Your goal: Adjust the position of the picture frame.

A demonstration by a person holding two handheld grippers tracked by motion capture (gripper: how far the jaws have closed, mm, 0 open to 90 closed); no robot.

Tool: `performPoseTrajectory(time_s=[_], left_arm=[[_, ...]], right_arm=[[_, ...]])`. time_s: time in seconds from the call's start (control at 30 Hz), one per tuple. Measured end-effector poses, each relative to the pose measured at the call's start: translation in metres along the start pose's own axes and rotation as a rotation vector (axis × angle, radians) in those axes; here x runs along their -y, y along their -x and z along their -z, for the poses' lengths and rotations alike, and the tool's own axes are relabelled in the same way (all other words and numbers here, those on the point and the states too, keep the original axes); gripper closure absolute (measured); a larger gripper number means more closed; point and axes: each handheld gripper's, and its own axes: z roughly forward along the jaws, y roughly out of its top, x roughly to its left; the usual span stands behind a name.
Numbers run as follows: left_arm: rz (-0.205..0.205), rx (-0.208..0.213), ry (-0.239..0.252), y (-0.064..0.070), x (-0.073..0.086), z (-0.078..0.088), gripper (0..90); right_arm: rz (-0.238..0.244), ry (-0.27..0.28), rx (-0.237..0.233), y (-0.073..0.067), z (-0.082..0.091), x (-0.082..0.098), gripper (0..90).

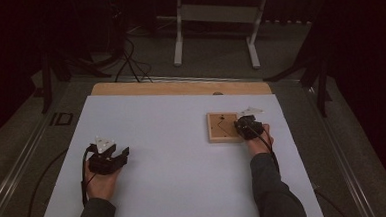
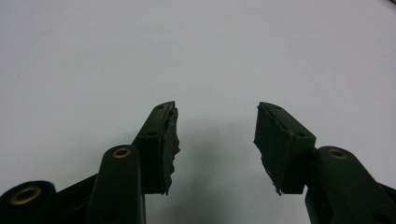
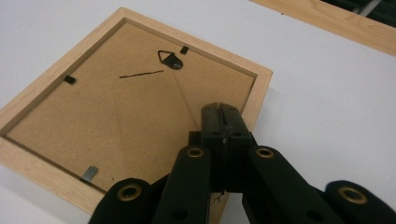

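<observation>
Here, the square picture frame (image 3: 135, 105) lies face down on the smooth white table sheet (image 1: 172, 139), right of centre: pale wood rim, brown fibreboard back, small metal hanger (image 3: 170, 59). The right gripper (image 3: 222, 109), jaws pressed together, sits above the backing near its rim. The left gripper (image 2: 215, 140) rests well apart, jaws wide and holding nothing.

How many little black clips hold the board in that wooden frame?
3 clips: one at the top by the hanger, one on the left edge, one at the bottom. The tongs may hide another.
</observation>
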Motion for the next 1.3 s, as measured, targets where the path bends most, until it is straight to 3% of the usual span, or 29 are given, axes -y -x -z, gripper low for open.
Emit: performPoseTrajectory(time_s=[0.23, 0.7, 1.3], left_arm=[[0.001, -0.001, 0.0, 0.0, 0.0, 0.0, 48.6], [-0.001, -0.004, -0.001, 0.001, 0.0, -0.001, 48.6], [-0.005, -0.004, -0.006, 0.002, 0.001, -0.002, 48.5]], right_arm=[[0.008, -0.004, -0.021, -0.002, 0.003, 0.002, 89.8], [-0.029, 0.026, -0.12, -0.01, 0.012, 0.012, 89.8], [0.073, 0.018, -0.152, -0.042, 0.025, 0.016, 89.9]])
